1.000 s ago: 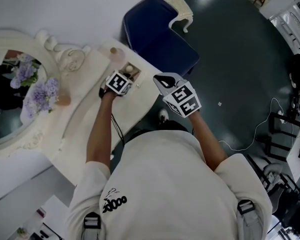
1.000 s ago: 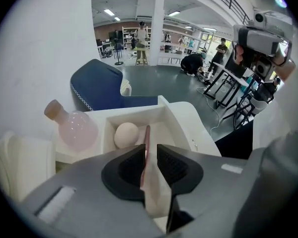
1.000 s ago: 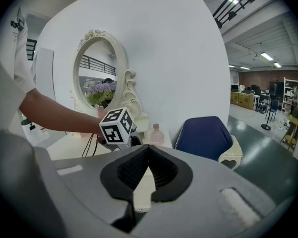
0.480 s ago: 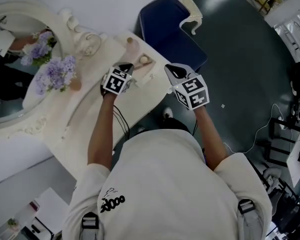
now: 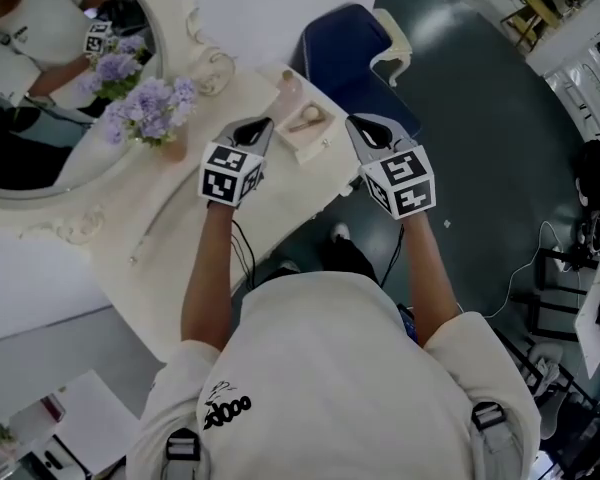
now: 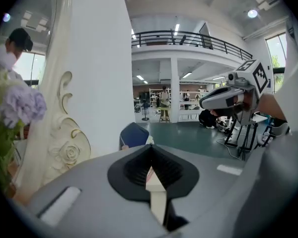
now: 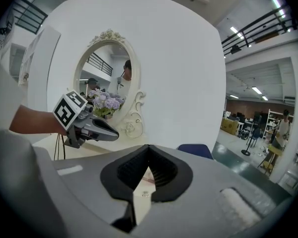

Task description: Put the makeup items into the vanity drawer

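Left tool (image 5: 264, 125), pressed together on nothing, hangs above the cream surface (image 5: 180, 208), with lilac flowers (image 5: 150, 108) to its left. Just ahead, between both tools, an open drawer (image 5: 327, 144) holds a pale makeup item (image 5: 305, 121). Right tool (image 5: 356, 124) is likewise pressed together and empty.

**A:** ok so where's everything on that vanity (image 5: 170, 200)?

**B:** mirror (image 5: 40, 118) stands along the back, flowers (image 5: 145, 108) on the top right in front of it. the drawer (image 5: 325, 146) sits at the far end with a makeup item (image 5: 306, 120) lying in it, and there's a small bottle (image 5: 287, 83) just behind.

**A:** and the chair (image 5: 345, 58)?

**B:** on the floor (image 5: 460, 118) past that end, behind the drawer.
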### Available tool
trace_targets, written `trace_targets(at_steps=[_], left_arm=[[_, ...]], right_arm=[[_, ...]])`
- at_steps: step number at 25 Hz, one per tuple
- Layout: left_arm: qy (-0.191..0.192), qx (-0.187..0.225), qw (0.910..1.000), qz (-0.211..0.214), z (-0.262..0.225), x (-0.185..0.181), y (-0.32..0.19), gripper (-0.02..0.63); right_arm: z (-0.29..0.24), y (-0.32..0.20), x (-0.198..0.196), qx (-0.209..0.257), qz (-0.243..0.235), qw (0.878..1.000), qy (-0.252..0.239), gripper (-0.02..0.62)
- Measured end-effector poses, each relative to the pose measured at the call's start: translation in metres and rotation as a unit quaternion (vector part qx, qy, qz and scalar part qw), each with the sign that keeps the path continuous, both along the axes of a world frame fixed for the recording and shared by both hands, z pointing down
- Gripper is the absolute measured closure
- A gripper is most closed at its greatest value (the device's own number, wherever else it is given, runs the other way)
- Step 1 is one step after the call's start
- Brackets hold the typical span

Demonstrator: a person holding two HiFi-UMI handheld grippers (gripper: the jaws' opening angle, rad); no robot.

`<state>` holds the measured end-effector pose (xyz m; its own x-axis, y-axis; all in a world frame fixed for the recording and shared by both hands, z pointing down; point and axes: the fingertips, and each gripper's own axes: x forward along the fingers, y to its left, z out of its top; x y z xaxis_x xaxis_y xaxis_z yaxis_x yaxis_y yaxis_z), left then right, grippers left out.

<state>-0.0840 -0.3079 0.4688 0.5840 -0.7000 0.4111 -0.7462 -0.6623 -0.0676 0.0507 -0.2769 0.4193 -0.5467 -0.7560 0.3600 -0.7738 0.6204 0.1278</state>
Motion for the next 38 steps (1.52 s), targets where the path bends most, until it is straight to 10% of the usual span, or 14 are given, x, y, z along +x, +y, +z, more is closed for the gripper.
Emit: trace_targets(at_steps=[17,38], left_arm=[[0.048,0.147,0.988,-0.003,-0.121,-0.04,0.098,0.589],[0.042,0.172,0.9841,0.008,-0.142,-0.041,0.126,0.589]], right_arm=[[-0.083,0.084,-0.04,0.102,-0.001,0.995,0.016,0.592],[-0.089,0.103,-0.052,0.115,-0.01,0.993,0.02,0.592]])
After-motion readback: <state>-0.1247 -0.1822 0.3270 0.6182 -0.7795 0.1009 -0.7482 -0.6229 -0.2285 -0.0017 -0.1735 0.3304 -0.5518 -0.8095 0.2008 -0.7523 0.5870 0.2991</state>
